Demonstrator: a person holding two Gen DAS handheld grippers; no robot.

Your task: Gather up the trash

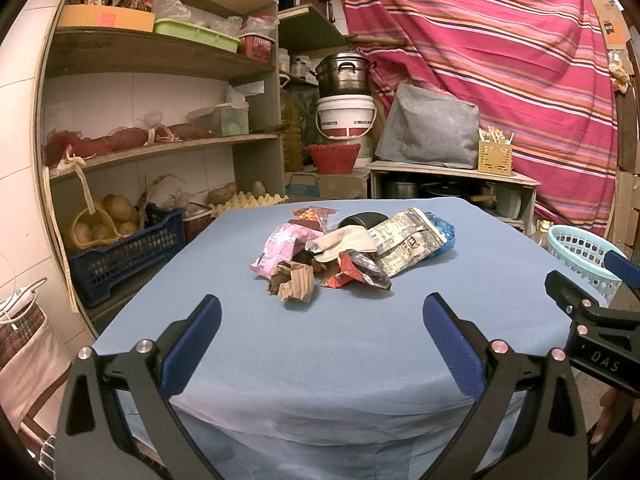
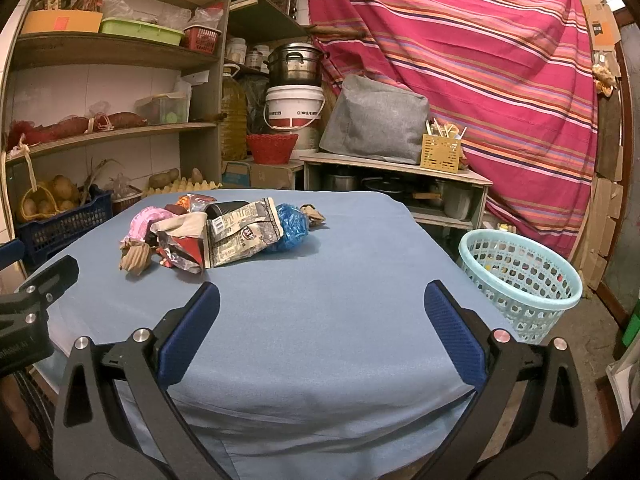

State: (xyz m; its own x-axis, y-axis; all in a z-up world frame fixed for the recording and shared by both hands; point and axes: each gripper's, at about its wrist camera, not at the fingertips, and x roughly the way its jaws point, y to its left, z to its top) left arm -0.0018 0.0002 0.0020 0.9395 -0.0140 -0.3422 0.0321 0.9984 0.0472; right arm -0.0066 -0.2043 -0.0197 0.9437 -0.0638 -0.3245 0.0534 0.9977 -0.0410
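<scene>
A heap of trash (image 1: 344, 250) lies mid-table on the blue cloth (image 1: 320, 360): a pink wrapper (image 1: 280, 246), crumpled brown cardboard (image 1: 294, 286), a printed packet (image 1: 408, 242), a blue plastic bag (image 2: 292, 228) and a small brown scrap (image 2: 312, 213) apart at the right. My left gripper (image 1: 320, 312) hovers open over the near cloth, short of the heap, nothing between its fingers. My right gripper (image 2: 320, 300) is open and empty too, near the front edge, right of the heap (image 2: 208, 232). A light-blue perforated basket (image 2: 520, 280) stands on the floor beside the table's right side.
Wooden shelves (image 1: 160, 56) with boxes, potatoes and a dark blue crate (image 1: 120, 256) line the left. Behind the table are a low bench (image 1: 452, 176) with a grey bag, a white bucket (image 1: 346, 114) and a pot. A striped red cloth (image 2: 480, 60) hangs at the back right.
</scene>
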